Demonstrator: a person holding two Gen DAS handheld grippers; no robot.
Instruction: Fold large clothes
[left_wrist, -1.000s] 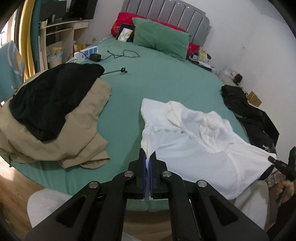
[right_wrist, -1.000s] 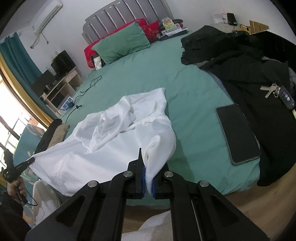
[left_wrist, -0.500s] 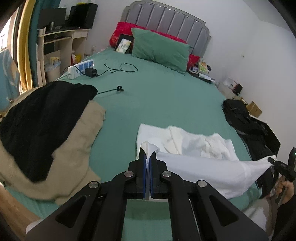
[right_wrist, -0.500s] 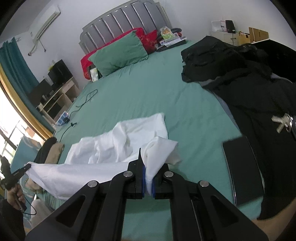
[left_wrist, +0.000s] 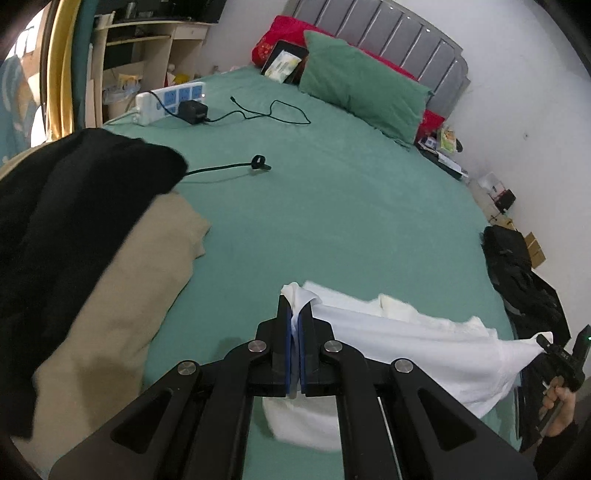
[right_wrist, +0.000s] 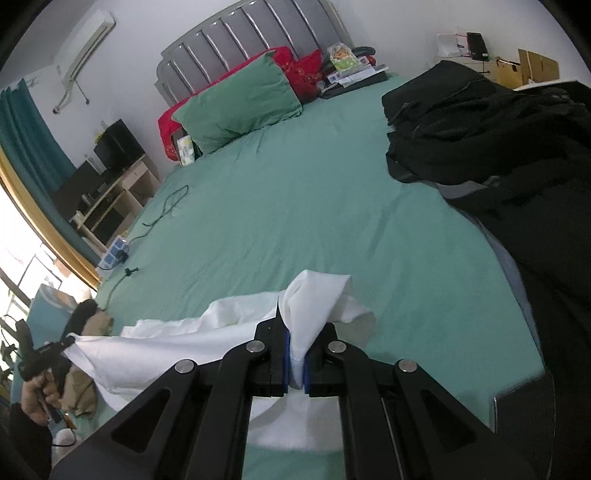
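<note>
A white garment hangs stretched between both grippers over the near part of a green bed. My left gripper is shut on one corner of it, white cloth poking out above the blue pads. My right gripper is shut on the other corner, with a bunched white fold rising above its fingers. In the left wrist view the right gripper shows at the far right, held by a hand. In the right wrist view the left gripper shows at the far left, pulling the white garment taut.
A pile of black and tan clothes covers the bed's left side. Black clothing lies along the right side. A power strip with cables, a green pillow and red pillows sit near the grey headboard.
Both grippers have carried the white garment's near edge forward over the rest of it, toward the headboard. The garment now looks shorter and doubled over, its edge stretched taut between them.
</note>
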